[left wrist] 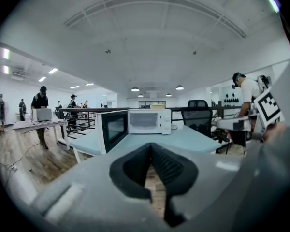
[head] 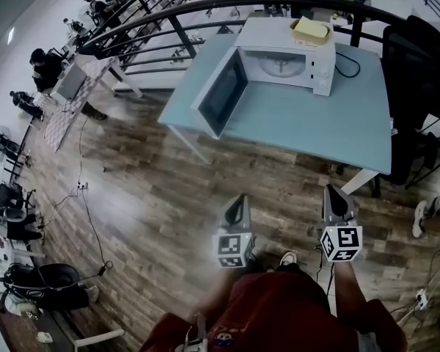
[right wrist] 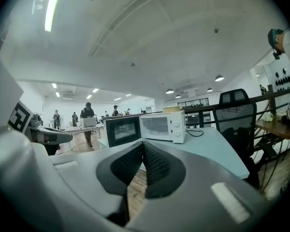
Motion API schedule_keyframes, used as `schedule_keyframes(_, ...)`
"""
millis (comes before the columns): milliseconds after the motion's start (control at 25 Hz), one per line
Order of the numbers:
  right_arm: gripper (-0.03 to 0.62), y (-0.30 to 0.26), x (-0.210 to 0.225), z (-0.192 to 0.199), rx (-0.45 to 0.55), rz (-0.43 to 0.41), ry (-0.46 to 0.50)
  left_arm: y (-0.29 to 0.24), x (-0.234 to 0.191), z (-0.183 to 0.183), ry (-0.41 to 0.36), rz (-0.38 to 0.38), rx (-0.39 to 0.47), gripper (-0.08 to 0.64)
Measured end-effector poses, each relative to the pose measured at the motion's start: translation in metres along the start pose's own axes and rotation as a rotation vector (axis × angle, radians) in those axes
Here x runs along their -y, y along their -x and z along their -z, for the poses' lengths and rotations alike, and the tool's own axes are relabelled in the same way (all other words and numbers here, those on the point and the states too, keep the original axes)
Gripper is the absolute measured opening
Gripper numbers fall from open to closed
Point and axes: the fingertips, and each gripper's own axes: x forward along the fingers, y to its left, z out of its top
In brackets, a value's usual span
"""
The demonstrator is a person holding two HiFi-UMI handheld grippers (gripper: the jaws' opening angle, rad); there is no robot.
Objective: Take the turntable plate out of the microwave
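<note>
A: Spot the turntable plate?
B: Yes. Inside the microwave, flat on its floor. Round and pale.

A: And the door?
B: Wide open, hanging out at nine o'clock of the microwave.

A: Anything on top?
B: A yellow box, at one o'clock of the plate.

A: And under it all?
B: A blue table, at twelve o'clock in the head view.

A: Now the left gripper?
B: Pinched tight shut. Nothing in it. Low down near six o'clock, over the wooden floor, well apart from the table. Pointing up to twelve o'clock, at the microwave.

A: And the right gripper?
B: Shut tight too, with nothing held. Just at three o'clock of the left one. Pointing the same way, and well apart from the plate.
</note>
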Motion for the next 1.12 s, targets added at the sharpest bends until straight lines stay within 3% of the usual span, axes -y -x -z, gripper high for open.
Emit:
schedule_keyframes(680, 0.002, -0.012, 0.025, 0.020, -0.032, -0.022, -0.028, -0.026, 0.025, 0.013, 0.007, 0.004, -0.036, -0.002)
schedule_keyframes(1120, 0.001, -0.071, 0.017, 0.010, -0.056, 0.000, 0.003, -0.075, -0.016, 0.005, 0.032, 0.031, -0.022, -0.002)
